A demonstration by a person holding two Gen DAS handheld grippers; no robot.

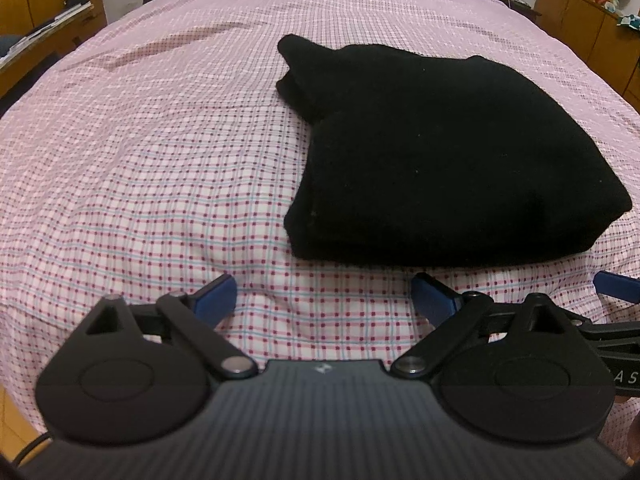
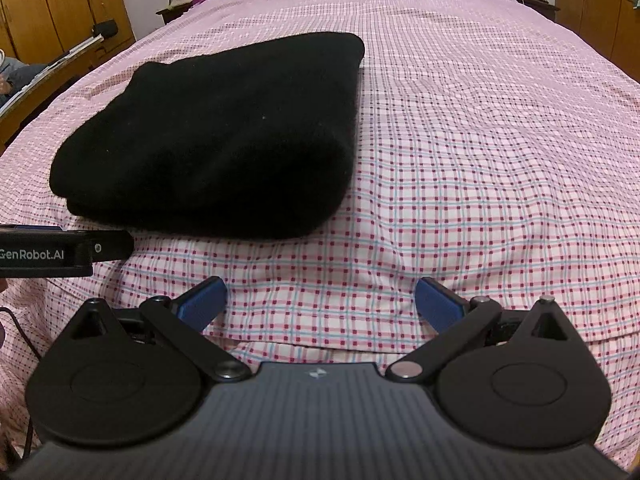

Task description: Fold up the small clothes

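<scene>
Clothing is not held by either tool at this moment: the left tool [image 1: 324, 300] is spread wide with nothing between its blue pads [image 1: 214, 294], and the right tool [image 2: 322, 304] is likewise spread wide and empty. Both are poised low over the near edge of the bed [image 1: 160, 160], short of the cloth, which suits a pause after a fold or a fresh approach, as may be judged. Just beyond them the black garment [image 1: 440, 152] is laid on the pink checked bedspread [image 2: 480, 160] as a thick, layered bundle, to the right in the left wrist view and to the left in the right wrist view, so it is bracketed between the two tools. A narrower doubled part is seen jutting from its far left corner. The kind of garment cannot be told, since the dark knit swallows all seams and edges, and the number of layers is hidden. Wooden cabinets [image 2: 60, 8] and pillows at the bed's far end are cut off by the frame.
</scene>
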